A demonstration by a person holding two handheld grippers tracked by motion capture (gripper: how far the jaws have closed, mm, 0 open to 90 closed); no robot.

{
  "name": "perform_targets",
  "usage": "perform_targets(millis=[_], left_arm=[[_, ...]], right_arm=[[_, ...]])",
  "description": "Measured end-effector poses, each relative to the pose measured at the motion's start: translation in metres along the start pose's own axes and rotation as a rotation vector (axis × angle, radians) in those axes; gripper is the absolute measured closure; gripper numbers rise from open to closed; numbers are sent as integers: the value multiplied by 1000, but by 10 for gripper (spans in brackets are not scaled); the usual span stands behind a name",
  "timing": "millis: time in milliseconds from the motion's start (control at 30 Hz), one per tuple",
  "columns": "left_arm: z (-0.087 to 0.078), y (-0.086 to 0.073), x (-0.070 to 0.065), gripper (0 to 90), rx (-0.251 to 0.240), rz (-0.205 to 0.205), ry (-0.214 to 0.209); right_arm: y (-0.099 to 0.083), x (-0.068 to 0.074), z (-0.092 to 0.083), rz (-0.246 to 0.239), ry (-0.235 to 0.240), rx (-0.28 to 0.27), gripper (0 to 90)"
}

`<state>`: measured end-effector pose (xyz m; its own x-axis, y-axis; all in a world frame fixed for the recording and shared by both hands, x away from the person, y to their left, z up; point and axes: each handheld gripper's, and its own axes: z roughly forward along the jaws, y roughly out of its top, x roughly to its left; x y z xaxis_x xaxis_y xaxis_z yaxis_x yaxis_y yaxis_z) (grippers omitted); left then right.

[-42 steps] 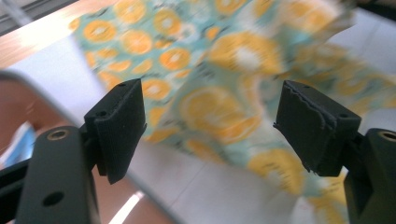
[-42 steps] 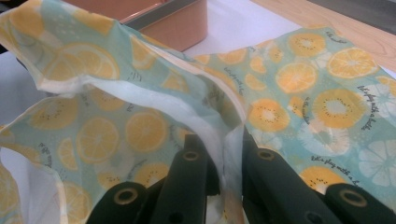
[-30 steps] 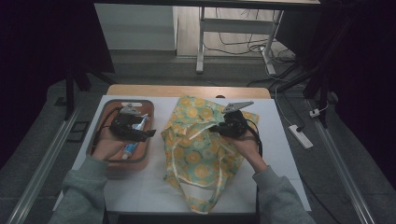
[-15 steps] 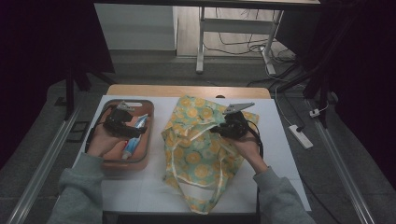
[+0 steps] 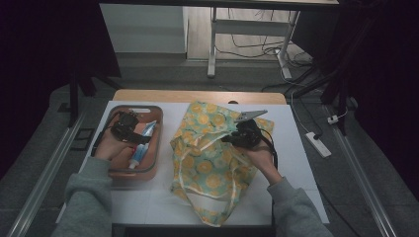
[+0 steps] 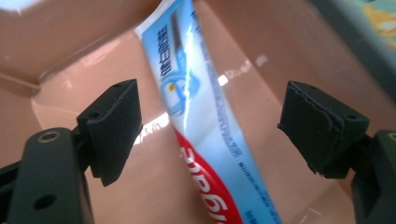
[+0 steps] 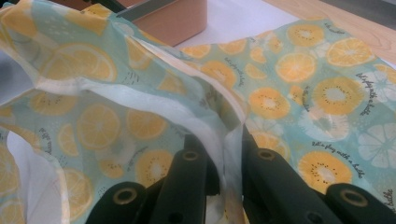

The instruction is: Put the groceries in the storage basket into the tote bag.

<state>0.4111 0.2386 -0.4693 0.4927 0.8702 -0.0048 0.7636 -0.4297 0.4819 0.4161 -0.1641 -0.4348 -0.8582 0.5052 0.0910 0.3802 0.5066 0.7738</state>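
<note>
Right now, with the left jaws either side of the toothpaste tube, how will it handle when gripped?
The tube looks soft, so it would likely dent under the pads. Its glossy skin may slip. Long and flat, it probably droops rather than rolls.

In the left gripper view the toothpaste tube (image 6: pixel 205 126) runs off both the top and bottom edges, so neither its cap nor its crimped end shows, and its printed lettering is too blurred to read. In the right gripper view the fruit-print bag (image 7: pixel 299 93) spills past every edge, and its folded rim hides the tips of the right gripper (image 7: pixel 224 144). From the high view, the far end of the tube in the brown tray (image 5: pixel 155 148) lies under the left gripper (image 5: pixel 124 129)
</note>
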Motion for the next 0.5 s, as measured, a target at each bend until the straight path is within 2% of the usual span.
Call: perform_targets(millis=[133,300,400,500], left_arm=[[8,-1,5,196,34,-22,0],[19,-1,10,192,54,-56,-5],[25,0,13,191,69,-79,-29],[31,0,13,191,95,-84,-31]], right_arm=[[-1,0,1,3,0,6,879],[-2,0,1,0,-3,8,879],[-1,1,2,-2,-1,10,879],[-1,1,4,-3,1,14,879]])
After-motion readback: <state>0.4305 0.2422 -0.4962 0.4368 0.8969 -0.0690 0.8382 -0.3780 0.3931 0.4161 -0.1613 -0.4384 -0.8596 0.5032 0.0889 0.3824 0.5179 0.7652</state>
